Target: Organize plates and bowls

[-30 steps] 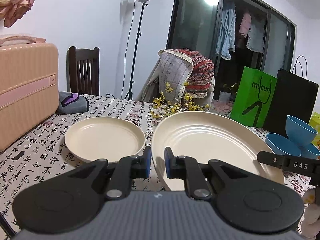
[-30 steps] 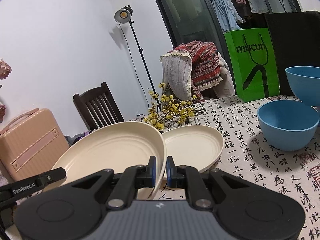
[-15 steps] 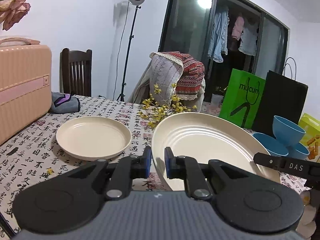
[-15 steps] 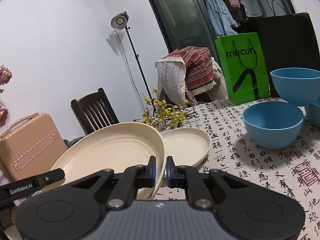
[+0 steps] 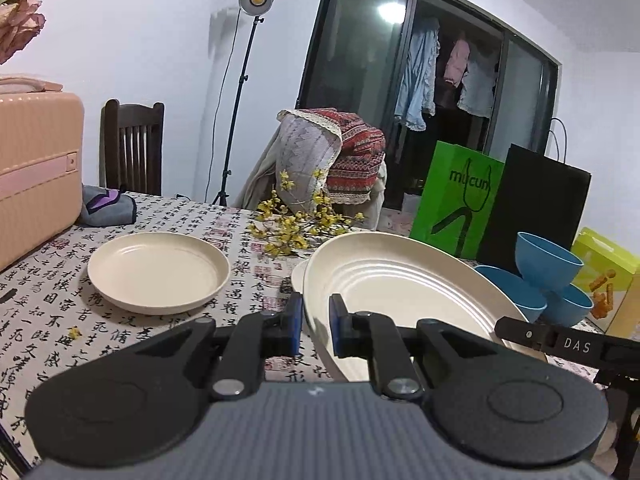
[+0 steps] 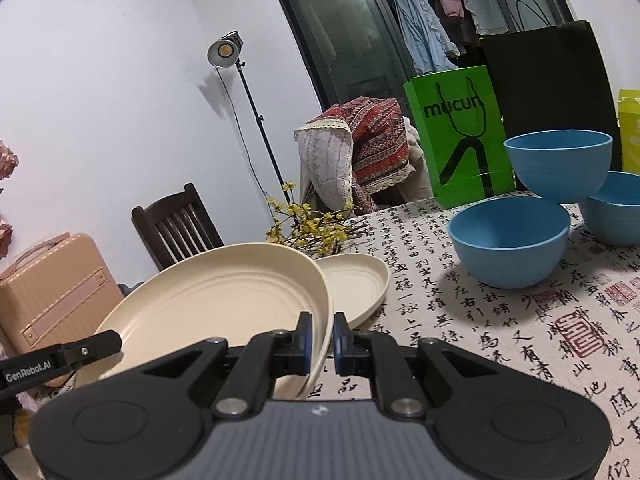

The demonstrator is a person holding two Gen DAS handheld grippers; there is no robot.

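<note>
Both your grippers, left gripper [image 5: 313, 320] and right gripper [image 6: 319, 334], pinch large plate [image 5: 404, 292] at opposite rims. Looks rigid, light, slick; keep rim grips.

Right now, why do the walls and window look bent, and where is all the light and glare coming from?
Left wrist view: the fisheye lens bows the window frame; the studio lamp glows, and a bright spot reflects in the glass. Right wrist view: dark corners from the lens; the nearest blue bowl casts a soft shadow toward the camera on the tablecloth. Both are sharp.
</note>
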